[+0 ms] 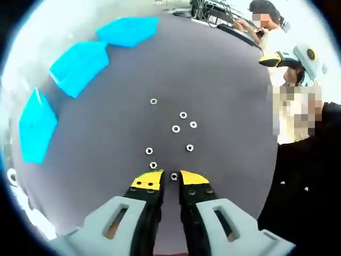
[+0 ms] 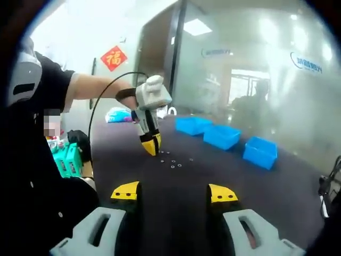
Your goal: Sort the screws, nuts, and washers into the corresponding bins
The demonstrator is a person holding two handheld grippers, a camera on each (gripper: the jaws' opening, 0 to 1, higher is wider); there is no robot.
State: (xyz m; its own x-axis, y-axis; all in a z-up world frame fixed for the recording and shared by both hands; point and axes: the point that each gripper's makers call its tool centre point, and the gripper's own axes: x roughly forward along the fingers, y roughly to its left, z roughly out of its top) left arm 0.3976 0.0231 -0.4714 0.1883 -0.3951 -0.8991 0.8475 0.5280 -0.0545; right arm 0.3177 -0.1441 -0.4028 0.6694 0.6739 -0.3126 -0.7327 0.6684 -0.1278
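Observation:
Several small silver nuts and washers (image 1: 176,128) lie scattered on the dark grey table (image 1: 229,106). My left gripper (image 1: 172,178) points down at the table. Its yellow-tipped jaws are narrowly apart, with one small nut (image 1: 173,176) lying between the tips and a gap on both sides. Three blue bins (image 1: 80,66) stand along the table's far left edge. In the right gripper view, my right gripper (image 2: 173,193) hovers wide open above the table with nothing in it. Beyond it stands the left gripper (image 2: 151,146), tips down beside the loose parts (image 2: 171,160), and the blue bins (image 2: 222,136) line up to the right.
A person's arm (image 2: 96,85) holds the left gripper. Another person (image 1: 264,26) sits past the table's far corner, near cables (image 1: 213,10). Green items (image 2: 66,157) lie off the table's left side, and a glass wall (image 2: 256,64) stands behind the bins.

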